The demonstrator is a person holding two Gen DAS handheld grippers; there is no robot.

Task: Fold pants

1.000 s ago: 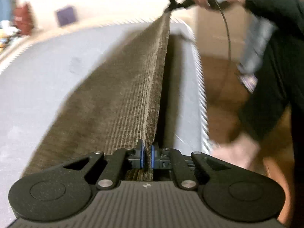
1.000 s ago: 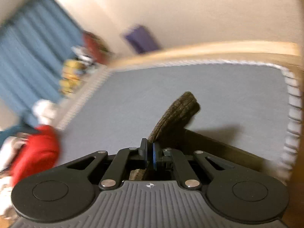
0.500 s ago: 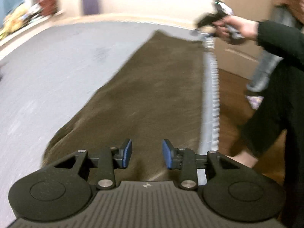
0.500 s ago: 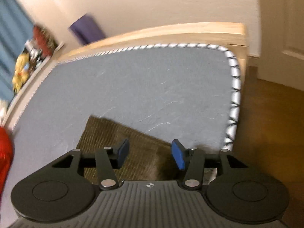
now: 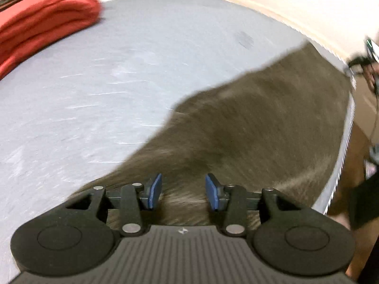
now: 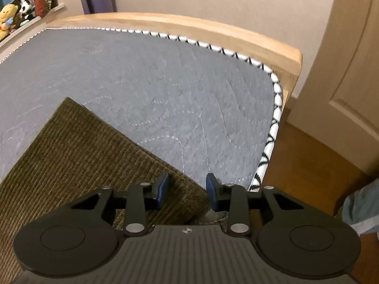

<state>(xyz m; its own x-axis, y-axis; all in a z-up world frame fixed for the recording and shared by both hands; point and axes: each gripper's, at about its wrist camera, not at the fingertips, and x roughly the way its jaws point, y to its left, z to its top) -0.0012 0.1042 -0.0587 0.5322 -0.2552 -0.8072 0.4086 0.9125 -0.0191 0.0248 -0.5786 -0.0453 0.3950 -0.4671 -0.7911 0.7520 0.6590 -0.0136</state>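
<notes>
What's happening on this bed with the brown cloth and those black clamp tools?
A person is folding brown corduroy pants on a grey mattress, using a hand-held gripper in each hand. The left hand-held gripper and the right hand-held gripper are open above the flat cloth, gripping nothing. The left's jaws have just been opening, the right's closing.

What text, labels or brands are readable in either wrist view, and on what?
None readable.
Left gripper: small emblem on its housing, no letters.
Right gripper: same emblem, no letters.
Pants, mattress, red cloth, plush toys: no print visible; the left view is motion-blurred.
</notes>
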